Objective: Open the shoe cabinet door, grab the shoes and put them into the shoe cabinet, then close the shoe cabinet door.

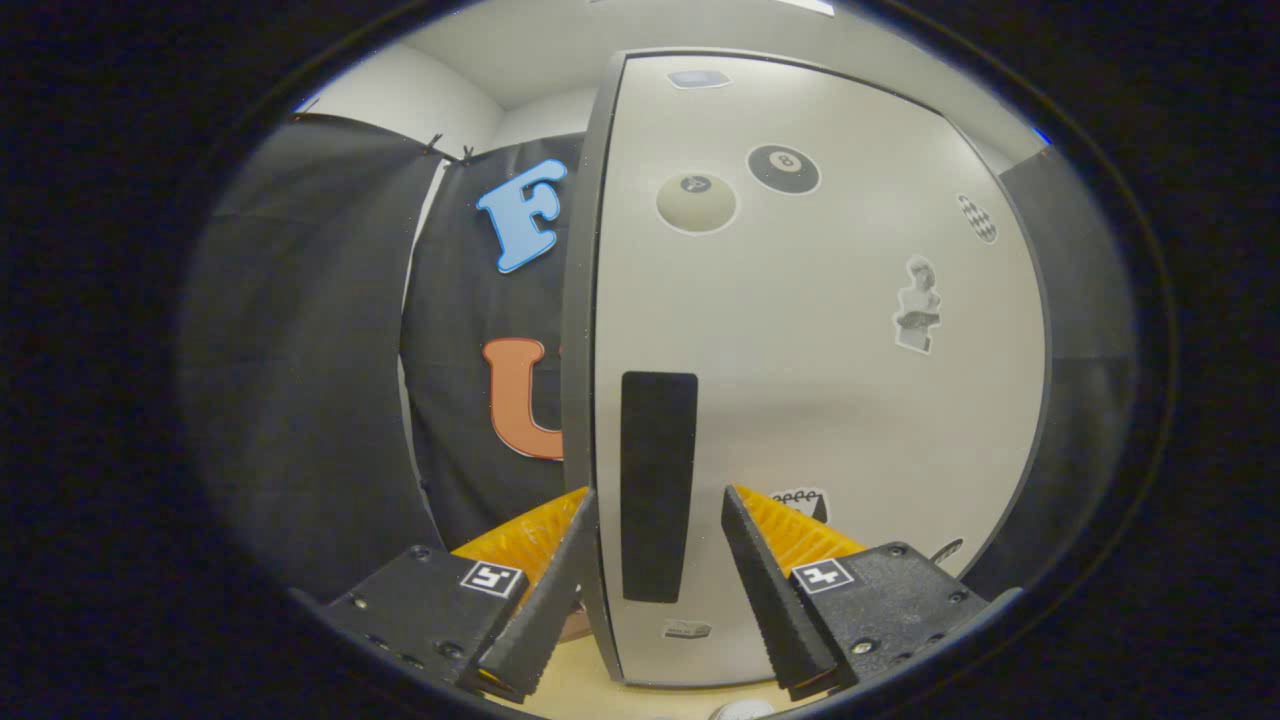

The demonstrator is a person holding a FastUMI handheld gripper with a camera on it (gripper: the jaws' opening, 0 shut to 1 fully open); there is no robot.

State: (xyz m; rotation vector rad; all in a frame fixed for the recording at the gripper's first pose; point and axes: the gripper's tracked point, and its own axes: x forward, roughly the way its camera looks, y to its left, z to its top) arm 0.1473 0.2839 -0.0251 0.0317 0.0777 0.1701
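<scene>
- While levelled straight at the shoe cabinet door, gripper held close against it.
- Fingers spread wide, released, gripping nothing.
- Black vertical handle strip between the fingertips, near the door's left edge; contact with it not discernible.
- Left finger lying past the door edge; right finger in front of the panel.
- Stickers scattered beyond, higher on the panel.
</scene>
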